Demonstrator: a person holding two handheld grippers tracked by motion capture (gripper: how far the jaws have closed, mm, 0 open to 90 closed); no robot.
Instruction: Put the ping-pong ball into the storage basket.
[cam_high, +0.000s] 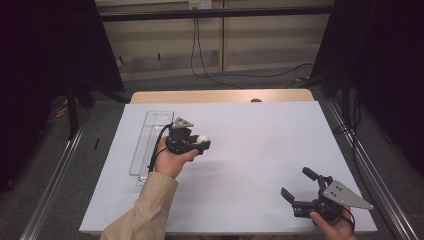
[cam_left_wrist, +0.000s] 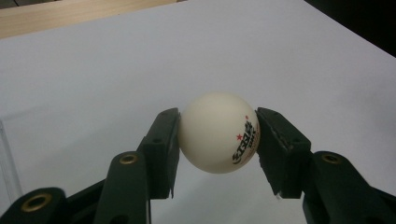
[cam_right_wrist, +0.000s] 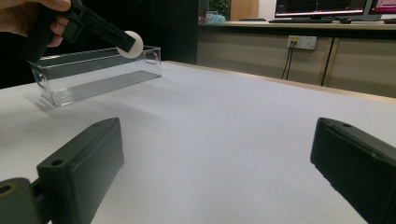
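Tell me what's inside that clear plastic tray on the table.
The clear tray looks empty in the right gripper view; its ribbed floor is bare. The left gripper, holding a white ball, and the person's hand cover the tray's far end, so that part can't be checked.

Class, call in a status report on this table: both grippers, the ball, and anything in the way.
Left gripper shut on the white ball, held above the table. Right gripper open, holding nothing. Clear tray just beside the left hand; nothing between ball and tray.

A smooth matt white plastic ball (cam_left_wrist: 218, 132), a clear glossy plastic tray (cam_right_wrist: 100, 73), and matt white bench (cam_high: 250, 150) with wooden edge.
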